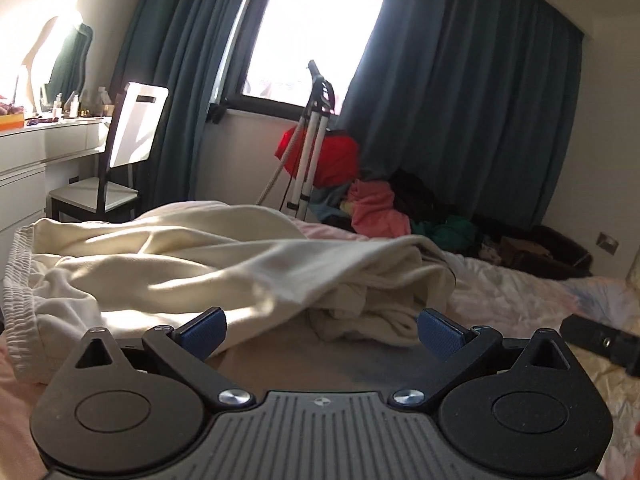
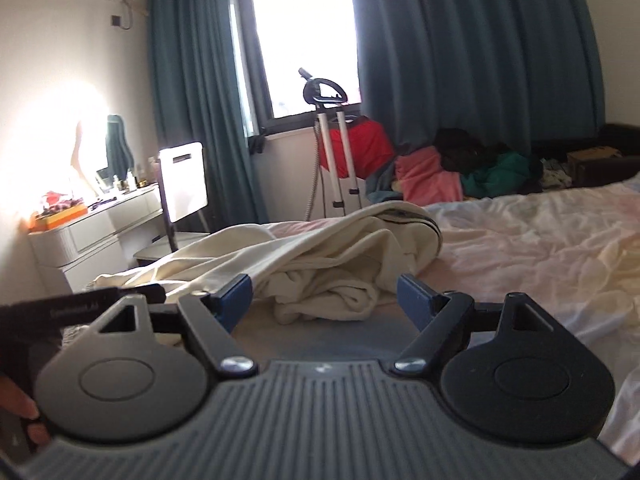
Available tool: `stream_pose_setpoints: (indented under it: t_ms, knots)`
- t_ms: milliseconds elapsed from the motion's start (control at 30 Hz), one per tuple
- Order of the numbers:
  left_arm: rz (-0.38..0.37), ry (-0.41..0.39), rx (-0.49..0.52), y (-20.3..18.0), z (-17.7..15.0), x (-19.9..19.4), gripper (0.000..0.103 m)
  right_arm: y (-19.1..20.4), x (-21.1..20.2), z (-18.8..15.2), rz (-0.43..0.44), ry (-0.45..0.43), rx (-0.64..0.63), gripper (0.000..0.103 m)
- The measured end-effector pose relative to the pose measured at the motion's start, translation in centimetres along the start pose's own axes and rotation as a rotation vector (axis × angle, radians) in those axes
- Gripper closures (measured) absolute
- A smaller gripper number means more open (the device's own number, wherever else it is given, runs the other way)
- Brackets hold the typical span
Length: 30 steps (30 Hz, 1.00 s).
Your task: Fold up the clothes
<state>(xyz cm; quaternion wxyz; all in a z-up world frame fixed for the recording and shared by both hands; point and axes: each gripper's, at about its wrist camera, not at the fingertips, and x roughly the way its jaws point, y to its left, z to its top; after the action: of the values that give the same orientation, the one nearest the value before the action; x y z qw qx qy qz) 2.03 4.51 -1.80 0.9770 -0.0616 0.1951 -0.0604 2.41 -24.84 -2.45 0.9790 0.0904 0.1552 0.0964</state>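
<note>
Sunlit bedroom, teal curtains (image 1: 460,80) drawn back from the window, and a pale pink bed (image 2: 540,240) carrying the work. On it a cream garment (image 1: 200,264) lies rumpled, partly doubled over itself, its long axis running left to right across the near part of the bed, with the elastic waistband (image 1: 18,280) at the far left end. Both tools hover low just in front of it, nothing between their blue pads. The left gripper (image 1: 322,330) has its fingers spread wide, facing the bunched middle fold. The right gripper (image 2: 324,300) is likewise released, with the heap dead ahead and slightly left. By my judgement the left one is nearer the waistband end, the right nearer the loose tucked end
</note>
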Motion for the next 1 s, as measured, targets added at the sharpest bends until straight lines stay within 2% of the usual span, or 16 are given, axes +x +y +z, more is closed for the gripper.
stream_pose_setpoints:
  t_ms: [67, 200, 300, 433, 533, 667, 700, 733, 767, 800, 833, 867, 1000]
  knots:
    - [-0.004, 0.027, 0.037, -1.0, -1.0, 1.2, 0.001, -0.9, 0.3, 0.1, -0.03, 0.006, 0.051, 0.022]
    - [0.049, 0.063, 0.118, -1.7, -0.2, 6.3, 0.002, -1.5, 1.3, 0.6, -0.039, 0.004, 0.109, 0.022]
    - [0.078, 0.095, 0.134, -2.1, 0.8, 11.1, 0.003, -2.3, 2.0, 0.4, -0.057, 0.002, 0.067, 0.022]
    - [0.084, 0.102, 0.123, -3.4, 1.9, 17.4, 0.008, -3.1, 4.2, -0.5, -0.149, 0.003, -0.069, 0.022]
    - [0.109, 0.114, 0.158, -4.8, 2.7, 22.2, 0.014, -4.8, 6.4, -0.9, -0.158, 0.052, -0.027, 0.022]
    - [0.116, 0.124, 0.242, -7.0, 3.7, 27.7, 0.018, -6.7, 9.0, -1.2, -0.161, 0.072, 0.06, 0.022]
    - [0.112, 0.127, 0.266, -7.6, 3.9, 28.9, 0.022, -7.0, 9.6, -1.3, -0.162, 0.079, 0.072, 0.022]
    - [0.106, 0.133, 0.289, -8.0, 4.0, 29.8, 0.033, -7.3, 10.2, -1.6, -0.157, 0.089, 0.082, 0.022]
    - [0.1, 0.139, 0.312, -8.5, 4.2, 30.8, 0.039, -7.6, 10.7, -1.9, -0.151, 0.1, 0.092, 0.022]
    - [0.094, 0.144, 0.335, -9.0, 4.4, 31.7, 0.054, -7.8, 11.2, -2.2, -0.151, 0.109, 0.094, 0.022]
    - [0.084, 0.147, 0.354, -9.4, 4.6, 32.4, 0.077, -8.0, 11.6, -2.6, -0.151, 0.118, 0.096, 0.022]
    - [0.075, 0.141, 0.367, -9.8, 4.8, 32.6, 0.089, -8.2, 12.1, -2.9, -0.151, 0.127, 0.098, 0.022]
    - [0.045, 0.106, 0.375, -10.5, 5.9, 30.7, 0.095, -9.1, 13.1, -3.1, -0.163, 0.143, 0.148, 0.022]
